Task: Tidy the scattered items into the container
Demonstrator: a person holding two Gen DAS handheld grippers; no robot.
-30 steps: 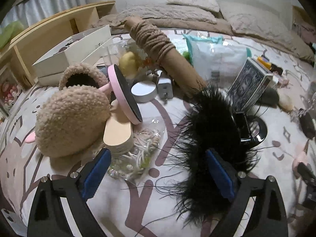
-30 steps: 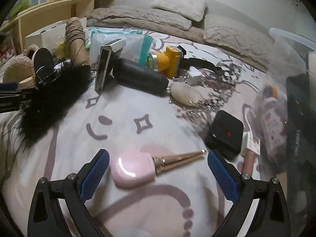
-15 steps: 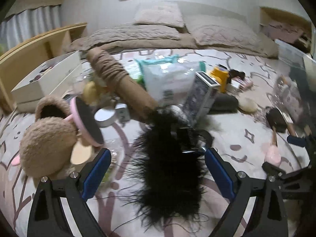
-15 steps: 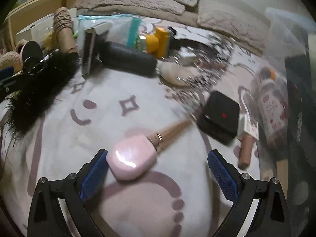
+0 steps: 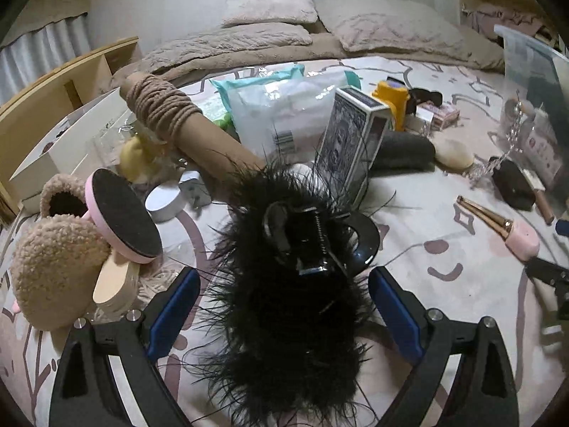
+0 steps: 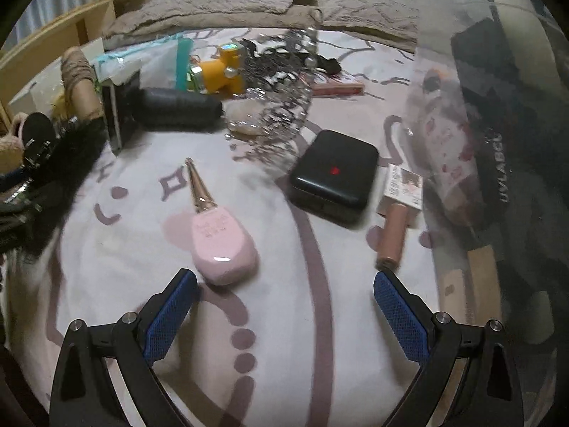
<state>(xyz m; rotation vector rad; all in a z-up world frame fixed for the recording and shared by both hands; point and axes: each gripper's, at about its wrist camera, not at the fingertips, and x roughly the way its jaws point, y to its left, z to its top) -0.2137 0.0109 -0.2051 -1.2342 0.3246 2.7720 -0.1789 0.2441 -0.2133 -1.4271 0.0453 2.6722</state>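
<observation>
Most of the clutter is not yet tidied: a few things show inside the clear container (image 6: 505, 163) at right, many lie on the bed (image 6: 284, 320). The pink bottle (image 6: 222, 238) lies near the right gripper (image 6: 284, 306), long axis near-to-far, gold cap pointing far. Both jaws stand apart; the left gripper (image 5: 284, 306) straddles a black feather piece (image 5: 284, 320), not clamping.

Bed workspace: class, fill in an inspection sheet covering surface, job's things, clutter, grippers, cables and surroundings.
Surface: patterned bedspread, crowded.
Job's things: pink bottle, black case, feather clip lie loose; clear bin at right, partly filled.
Clutter: slippers, rope roll, wipes pack.
Grippers: left gripper jaws open around the feather clip; right gripper jaws open, empty.
Cables: nothing seen.
Surroundings: pillows, wooden shelf.
</observation>
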